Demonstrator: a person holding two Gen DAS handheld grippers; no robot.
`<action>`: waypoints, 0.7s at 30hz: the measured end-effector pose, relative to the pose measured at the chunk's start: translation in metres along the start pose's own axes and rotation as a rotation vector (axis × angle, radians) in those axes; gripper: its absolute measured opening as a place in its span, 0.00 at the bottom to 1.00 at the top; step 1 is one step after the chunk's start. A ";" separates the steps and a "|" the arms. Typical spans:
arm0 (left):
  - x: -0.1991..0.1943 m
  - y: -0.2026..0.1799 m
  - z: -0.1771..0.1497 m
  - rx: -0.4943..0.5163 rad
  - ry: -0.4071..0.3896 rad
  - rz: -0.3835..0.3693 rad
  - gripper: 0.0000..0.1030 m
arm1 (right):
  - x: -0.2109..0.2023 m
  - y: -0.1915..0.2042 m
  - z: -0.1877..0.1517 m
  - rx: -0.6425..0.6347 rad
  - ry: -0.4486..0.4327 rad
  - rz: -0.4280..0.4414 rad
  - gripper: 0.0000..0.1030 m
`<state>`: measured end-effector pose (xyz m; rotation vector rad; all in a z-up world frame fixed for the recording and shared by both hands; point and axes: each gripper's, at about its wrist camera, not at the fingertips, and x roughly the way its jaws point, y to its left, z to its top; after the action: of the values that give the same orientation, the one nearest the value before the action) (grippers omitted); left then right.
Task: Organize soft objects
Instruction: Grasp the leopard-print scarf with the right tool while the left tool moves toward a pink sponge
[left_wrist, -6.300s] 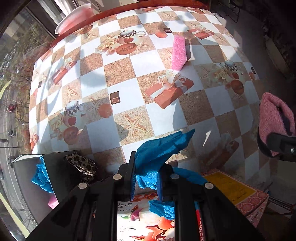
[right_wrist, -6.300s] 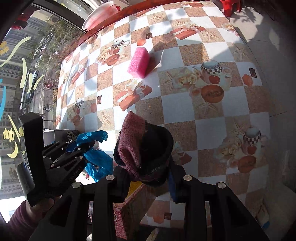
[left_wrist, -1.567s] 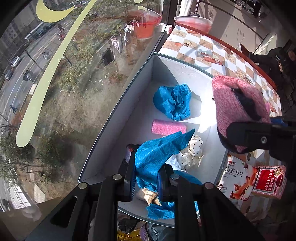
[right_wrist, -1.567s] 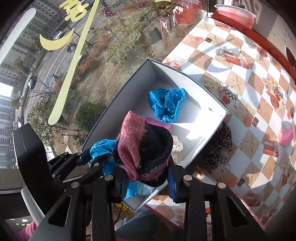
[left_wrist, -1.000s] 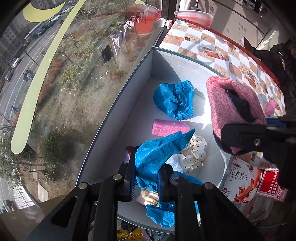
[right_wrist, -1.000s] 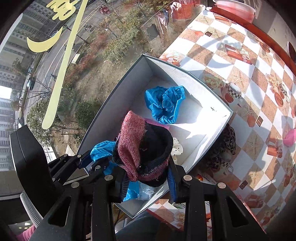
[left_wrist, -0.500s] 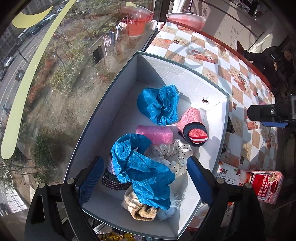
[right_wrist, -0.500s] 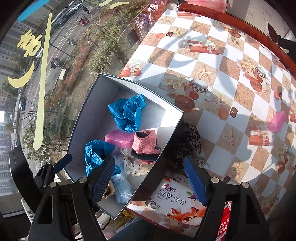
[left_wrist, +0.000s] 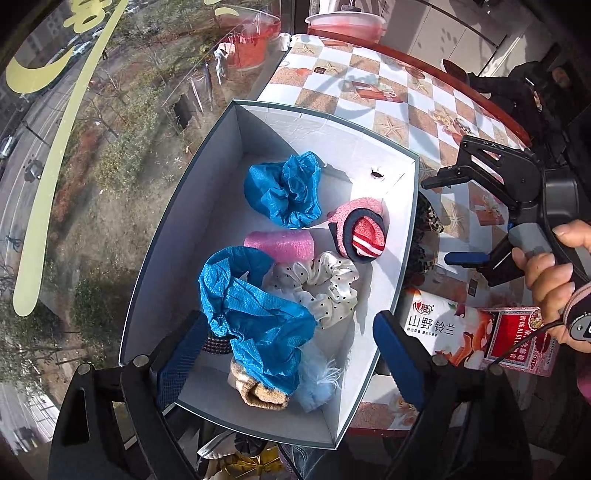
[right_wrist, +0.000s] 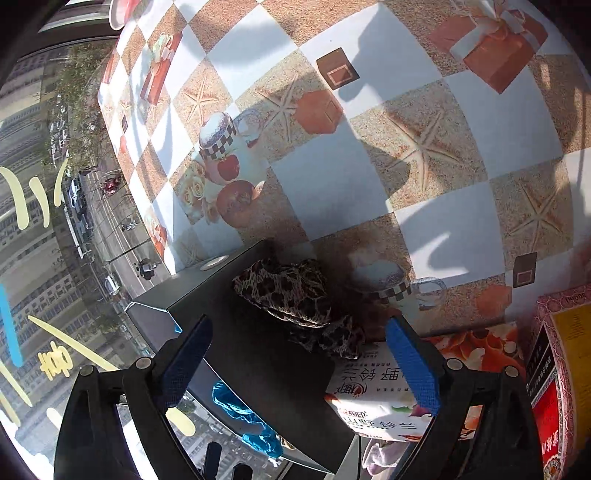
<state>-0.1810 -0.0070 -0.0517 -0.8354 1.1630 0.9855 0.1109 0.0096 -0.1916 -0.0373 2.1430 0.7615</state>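
A grey box with a white inside (left_wrist: 402, 236) holds two blue shoe covers (left_wrist: 255, 306), a pink foam roll (left_wrist: 280, 245), a pink knit hat (left_wrist: 360, 229), a dotted scrunchie (left_wrist: 328, 284) and other soft pieces. My left gripper (left_wrist: 288, 350) hangs open over the box's near end, with the blue cover lying loose below it. My right gripper (right_wrist: 299, 350) is outside the box with its jaws opening. A leopard-print cloth (right_wrist: 291, 295) lies on the table against the box's dark wall (right_wrist: 251, 369), between the fingers but untouched. The left wrist view also shows the right gripper (left_wrist: 448, 218).
A tissue pack (left_wrist: 439, 332) and a red carton (left_wrist: 517, 339) lie beside the box on the checked tablecloth (right_wrist: 332, 184). A window runs along the box's left side. A pink basin (left_wrist: 343, 24) stands at the table's far end. A hand (left_wrist: 550, 266) holds the right gripper.
Both grippers opened. The blue shoe cover and the pink knit hat dropped into the box. The right gripper swung down and out of the box to the leopard-print cloth.
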 end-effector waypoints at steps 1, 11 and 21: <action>-0.001 -0.002 -0.001 0.006 0.002 0.002 0.90 | 0.004 -0.002 -0.001 0.018 0.006 0.011 0.93; -0.007 -0.021 -0.002 0.057 0.007 0.019 0.90 | 0.033 -0.007 0.005 0.060 0.081 0.046 0.23; -0.007 -0.045 0.011 0.109 -0.014 -0.007 0.90 | -0.048 -0.030 0.007 0.055 -0.117 0.031 0.17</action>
<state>-0.1361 -0.0142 -0.0411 -0.7443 1.1899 0.9129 0.1549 -0.0223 -0.1749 0.0679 2.0563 0.7048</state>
